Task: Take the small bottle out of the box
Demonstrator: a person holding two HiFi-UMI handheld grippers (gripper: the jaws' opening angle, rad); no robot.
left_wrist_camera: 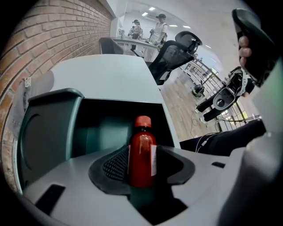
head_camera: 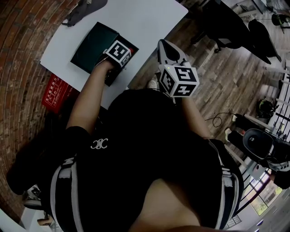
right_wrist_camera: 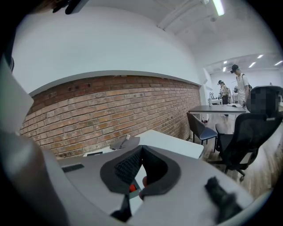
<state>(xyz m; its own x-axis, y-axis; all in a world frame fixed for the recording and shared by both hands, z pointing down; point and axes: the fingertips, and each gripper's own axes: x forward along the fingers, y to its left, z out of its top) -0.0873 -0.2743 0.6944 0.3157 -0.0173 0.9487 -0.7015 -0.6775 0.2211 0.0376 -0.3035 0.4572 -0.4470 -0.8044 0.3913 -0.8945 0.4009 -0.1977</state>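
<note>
A small red bottle (left_wrist_camera: 142,154) with a red cap and a white label is between the jaws of my left gripper (left_wrist_camera: 144,151), over the open inside of the dark green box (left_wrist_camera: 48,128). The pads stand close on both sides of the bottle without squeezing it, so this gripper is open. Whether the bottle rests on the box bottom is hidden. From the head camera, the left gripper's marker cube (head_camera: 118,52) sits over the box (head_camera: 95,45) on the white table (head_camera: 136,18). My right gripper (head_camera: 166,46) hangs off the table's near edge, empty, with its tips (right_wrist_camera: 139,150) touching.
A dark flat item (head_camera: 86,8) lies at the table's far end. A red crate (head_camera: 56,93) stands on the floor beside the brick wall (left_wrist_camera: 53,39). Black office chairs (head_camera: 226,22) and other equipment stand on the wooden floor to the right. People (left_wrist_camera: 154,26) stand far off.
</note>
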